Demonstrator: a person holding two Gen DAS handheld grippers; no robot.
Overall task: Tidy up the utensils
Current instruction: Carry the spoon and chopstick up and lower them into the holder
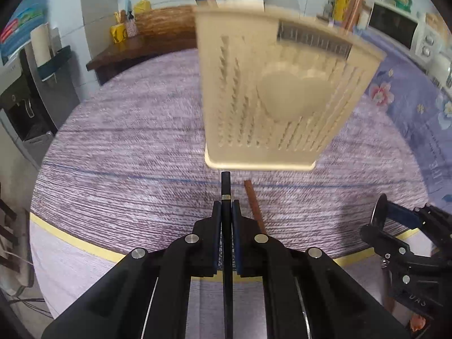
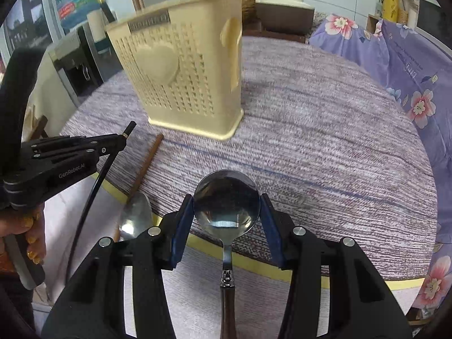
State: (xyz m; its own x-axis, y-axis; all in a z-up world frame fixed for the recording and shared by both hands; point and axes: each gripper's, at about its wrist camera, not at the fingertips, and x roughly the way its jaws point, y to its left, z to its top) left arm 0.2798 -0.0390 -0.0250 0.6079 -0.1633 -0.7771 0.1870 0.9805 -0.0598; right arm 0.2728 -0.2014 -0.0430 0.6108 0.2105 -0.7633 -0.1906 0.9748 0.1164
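Table (image 2: 325, 141) under a purple woven cloth carries a cream slotted basket (image 2: 183, 76) toward its far side. Left gripper (image 1: 226, 206) is pinched on a thin black utensil handle (image 1: 226, 186). Right gripper (image 2: 226, 212) clamps a round spoon (image 2: 226, 203) by its bowl near the front edge. A second spoon (image 2: 135, 214) and a brown stick (image 2: 148, 155) lie at the front-left edge.

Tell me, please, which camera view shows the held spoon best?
The right wrist view: the spoon fills its centre, bowl clamped between the right gripper. The left wrist view shows only its bowl edge-on at the right.
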